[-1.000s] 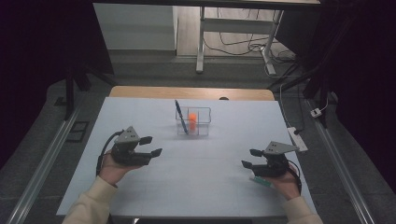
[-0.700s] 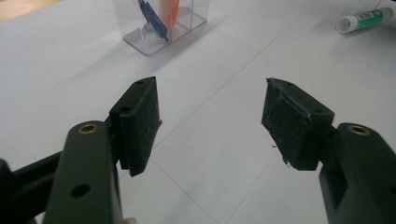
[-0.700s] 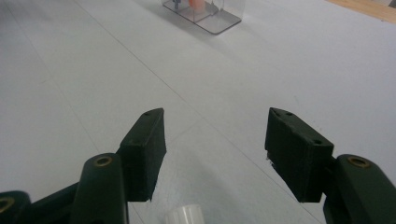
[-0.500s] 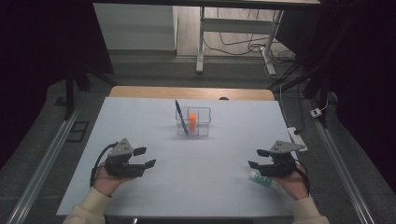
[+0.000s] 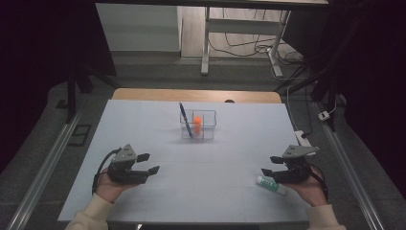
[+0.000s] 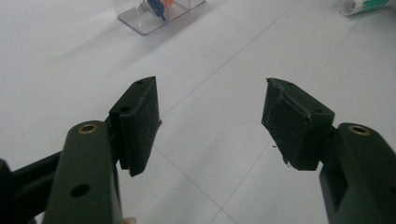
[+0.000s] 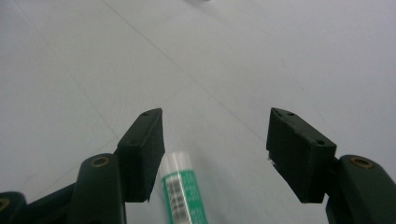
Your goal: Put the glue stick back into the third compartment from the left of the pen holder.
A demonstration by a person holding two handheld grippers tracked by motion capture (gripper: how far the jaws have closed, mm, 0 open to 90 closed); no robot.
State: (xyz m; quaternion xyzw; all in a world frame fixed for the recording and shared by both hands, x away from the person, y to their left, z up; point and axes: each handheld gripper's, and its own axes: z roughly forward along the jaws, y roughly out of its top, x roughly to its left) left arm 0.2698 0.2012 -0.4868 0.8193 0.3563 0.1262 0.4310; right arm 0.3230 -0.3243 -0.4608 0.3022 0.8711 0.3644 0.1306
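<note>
A clear plastic organiser box (image 5: pixel 198 125) stands at the table's middle back, holding a blue pen (image 5: pixel 186 120) and an orange item (image 5: pixel 197 122); it also appears in the left gripper view (image 6: pixel 154 14). A white and green tube (image 5: pixel 271 185) lies on the table near the front right, just under my right gripper (image 5: pixel 271 165). In the right gripper view the tube (image 7: pixel 183 191) lies below the left jaw, untouched. My right gripper (image 7: pixel 215 149) is open. My left gripper (image 5: pixel 147 164) is open and empty at the front left (image 6: pixel 212 126). The tube (image 6: pixel 366 5) is far off in the left gripper view.
The white table sheet (image 5: pixel 201 163) covers most of a wooden table. Metal rails (image 5: pixel 43 167) run along both sides on the floor. A power strip (image 5: pixel 303 139) sits at the right edge. Desk legs and cables (image 5: pixel 239 43) stand beyond the far edge.
Both hands have drawn back toward the table's front edge. The right gripper now hovers over the tube. Both grippers stay open.
</note>
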